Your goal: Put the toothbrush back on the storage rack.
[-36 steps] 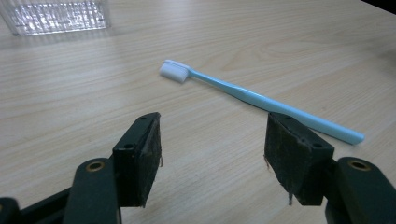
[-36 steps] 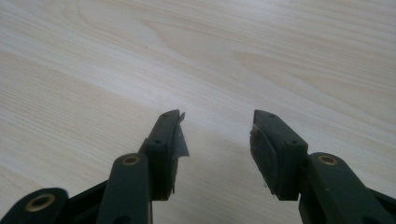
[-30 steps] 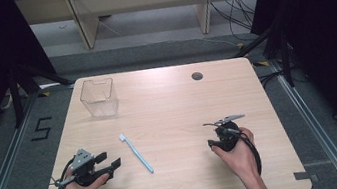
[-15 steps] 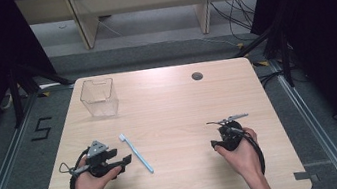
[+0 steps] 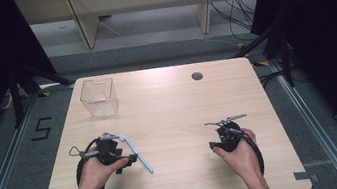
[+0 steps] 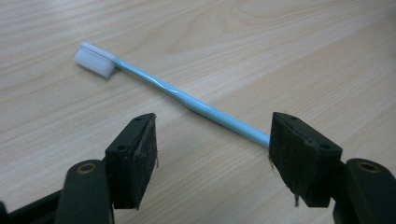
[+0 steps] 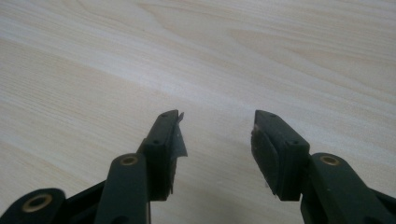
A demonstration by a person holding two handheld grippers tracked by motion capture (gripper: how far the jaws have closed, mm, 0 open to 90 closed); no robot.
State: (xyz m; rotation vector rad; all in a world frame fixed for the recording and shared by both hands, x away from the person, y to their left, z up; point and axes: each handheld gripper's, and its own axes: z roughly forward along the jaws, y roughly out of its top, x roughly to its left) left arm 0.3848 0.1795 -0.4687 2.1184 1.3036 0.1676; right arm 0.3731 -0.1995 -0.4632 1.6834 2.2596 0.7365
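Light-blue toothbrush (image 6: 187,97) with white bristles lies flat on the table (image 6: 280,42)

Both hands rest low near the table edge, left gripper (image 5: 124,157) spread wide, right gripper (image 5: 217,136) seemingly half open.

Bright counter, dark surroundings

Even overhead light on the counter (image 5: 174,114) leaves only faint shadows; the high view is soft and grainy, the near black jaws in both gripper views slightly blurred.
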